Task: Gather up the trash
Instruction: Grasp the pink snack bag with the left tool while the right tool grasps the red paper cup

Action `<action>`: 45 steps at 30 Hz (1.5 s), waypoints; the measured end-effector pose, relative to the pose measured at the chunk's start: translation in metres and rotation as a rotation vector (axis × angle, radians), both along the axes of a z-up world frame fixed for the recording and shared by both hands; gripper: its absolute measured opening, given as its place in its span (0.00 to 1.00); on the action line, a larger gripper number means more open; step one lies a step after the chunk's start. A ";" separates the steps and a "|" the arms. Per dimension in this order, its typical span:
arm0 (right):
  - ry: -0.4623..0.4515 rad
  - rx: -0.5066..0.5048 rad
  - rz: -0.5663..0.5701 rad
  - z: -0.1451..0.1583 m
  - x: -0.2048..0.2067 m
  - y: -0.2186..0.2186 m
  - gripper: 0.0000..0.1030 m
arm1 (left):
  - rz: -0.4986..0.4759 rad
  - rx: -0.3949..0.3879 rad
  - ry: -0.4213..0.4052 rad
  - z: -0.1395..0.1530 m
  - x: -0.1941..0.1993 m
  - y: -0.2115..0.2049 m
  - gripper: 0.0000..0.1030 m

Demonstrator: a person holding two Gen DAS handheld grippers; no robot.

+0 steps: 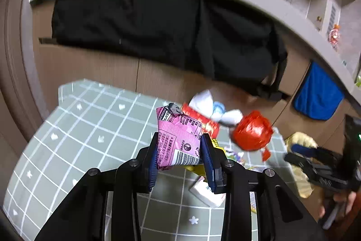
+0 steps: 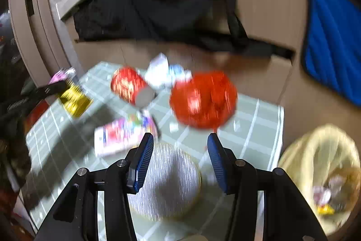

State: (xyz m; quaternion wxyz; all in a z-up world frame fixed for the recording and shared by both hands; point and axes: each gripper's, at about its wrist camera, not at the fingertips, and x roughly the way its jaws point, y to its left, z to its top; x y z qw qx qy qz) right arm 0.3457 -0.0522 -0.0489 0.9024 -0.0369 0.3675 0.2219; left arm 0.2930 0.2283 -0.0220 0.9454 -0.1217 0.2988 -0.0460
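Your left gripper [image 1: 179,158] is closed on a pink snack wrapper [image 1: 179,141], pinched across its lower half between the blue pads so that the crumpled top stands free above the fingers. Judging by the shadow beneath, the wrapper is lifted clear of the green checked mat [image 1: 90,128], which suits a carry toward the bin.

Your right gripper [image 2: 180,157] has its fingers spread wide with nothing between them. It hangs over a round silver foil lid [image 2: 167,180] lying on the mat; this looks like the next pickup, though motion blur hides detail.

Remaining trash sits on the mat: a red crumpled foil ball [image 2: 203,98], a red cup [image 2: 129,87], white tissue [image 2: 161,73], a gold wrapper [image 2: 75,98] and a pink-and-white packet [image 2: 121,134].

The yellow-lined trash bin [image 2: 300,150] stands on the floor just beside the mat, at your right. It already holds several wrappers, too blurred to identify.
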 end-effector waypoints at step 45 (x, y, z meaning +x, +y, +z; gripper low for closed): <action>-0.105 -0.298 0.378 -0.024 0.053 0.160 0.49 | 0.076 -0.109 -0.010 -0.009 -0.022 0.064 0.35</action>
